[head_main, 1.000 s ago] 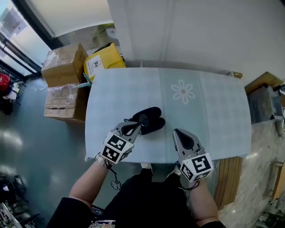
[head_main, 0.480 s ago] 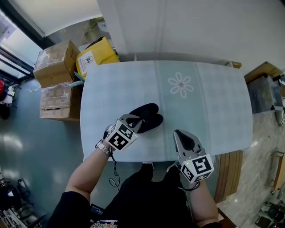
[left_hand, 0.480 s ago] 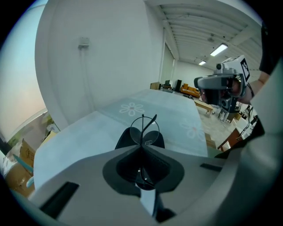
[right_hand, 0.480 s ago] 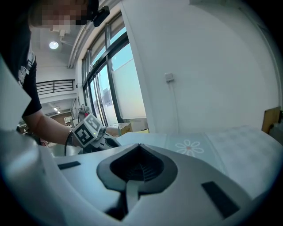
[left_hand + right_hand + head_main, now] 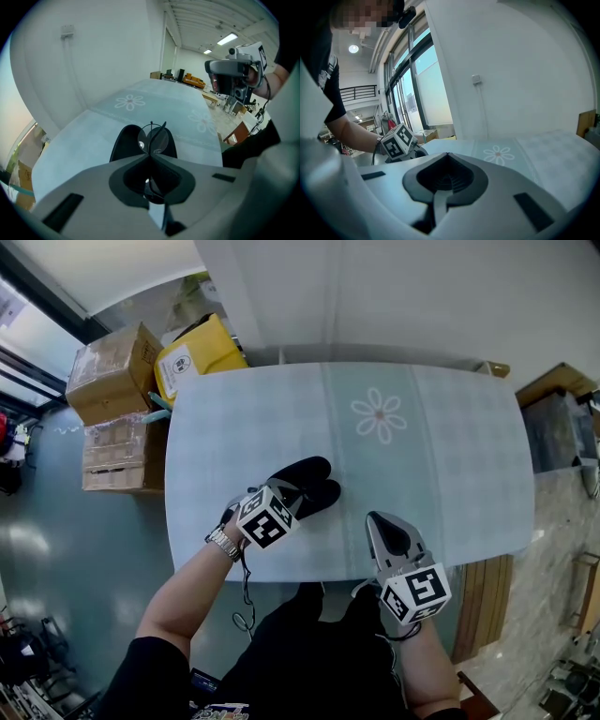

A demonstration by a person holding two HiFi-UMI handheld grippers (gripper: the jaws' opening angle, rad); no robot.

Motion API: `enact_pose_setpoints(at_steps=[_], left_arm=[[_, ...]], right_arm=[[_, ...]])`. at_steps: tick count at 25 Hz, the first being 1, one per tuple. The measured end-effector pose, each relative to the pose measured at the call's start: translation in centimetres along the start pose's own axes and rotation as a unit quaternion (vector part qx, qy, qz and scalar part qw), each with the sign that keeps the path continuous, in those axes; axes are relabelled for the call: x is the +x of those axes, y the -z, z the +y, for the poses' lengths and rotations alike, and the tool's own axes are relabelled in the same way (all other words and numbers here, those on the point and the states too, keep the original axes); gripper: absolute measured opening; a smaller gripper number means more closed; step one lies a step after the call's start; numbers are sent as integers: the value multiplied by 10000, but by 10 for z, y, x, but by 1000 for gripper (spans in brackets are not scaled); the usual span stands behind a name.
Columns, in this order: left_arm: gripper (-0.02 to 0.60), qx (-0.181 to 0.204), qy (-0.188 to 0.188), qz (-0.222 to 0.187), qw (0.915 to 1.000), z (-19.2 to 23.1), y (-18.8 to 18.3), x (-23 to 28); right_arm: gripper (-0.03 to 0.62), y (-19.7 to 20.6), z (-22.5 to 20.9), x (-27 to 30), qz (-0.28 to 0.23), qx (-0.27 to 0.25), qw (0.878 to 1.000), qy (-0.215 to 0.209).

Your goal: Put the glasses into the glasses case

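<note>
An open black glasses case (image 5: 317, 482) lies on the pale blue table (image 5: 450, 465), near its front left. My left gripper (image 5: 292, 494) hovers at the case's near end. In the left gripper view it (image 5: 151, 153) is shut on thin wire-framed glasses (image 5: 157, 138). Their lenses stand just beyond the jaw tips, above the black case (image 5: 123, 143). My right gripper (image 5: 374, 518) rests at the table's front edge, right of the case. Its jaws (image 5: 446, 153) are shut with nothing between them.
A white flower print (image 5: 380, 418) marks the table's far middle. Cardboard boxes (image 5: 111, 376) and a yellow bag (image 5: 199, 357) stand on the floor past the left edge. A white wall runs behind the table, and a wooden unit (image 5: 555, 399) stands at the right.
My left gripper has rolled so its marker cube faces up, and it has crept slightly closer over the case with the glasses. The right gripper has stayed put.
</note>
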State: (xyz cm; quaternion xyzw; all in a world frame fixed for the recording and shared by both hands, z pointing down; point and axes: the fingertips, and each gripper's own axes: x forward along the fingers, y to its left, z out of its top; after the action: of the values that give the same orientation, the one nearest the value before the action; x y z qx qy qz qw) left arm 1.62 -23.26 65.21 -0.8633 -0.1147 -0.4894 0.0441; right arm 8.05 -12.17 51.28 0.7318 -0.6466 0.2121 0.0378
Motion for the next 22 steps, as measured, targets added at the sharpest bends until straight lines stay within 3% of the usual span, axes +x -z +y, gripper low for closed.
enact_pose_setpoints(at_steps=[15,22], left_arm=[[29,323,383,1133,9923,-11,16,30],[29,415,495,1363,9886,-15,18,36]], right_arm=[[23,8,-13,-8,14,163,9998,59],[23,10,-18,-17,8,198,9997,125]])
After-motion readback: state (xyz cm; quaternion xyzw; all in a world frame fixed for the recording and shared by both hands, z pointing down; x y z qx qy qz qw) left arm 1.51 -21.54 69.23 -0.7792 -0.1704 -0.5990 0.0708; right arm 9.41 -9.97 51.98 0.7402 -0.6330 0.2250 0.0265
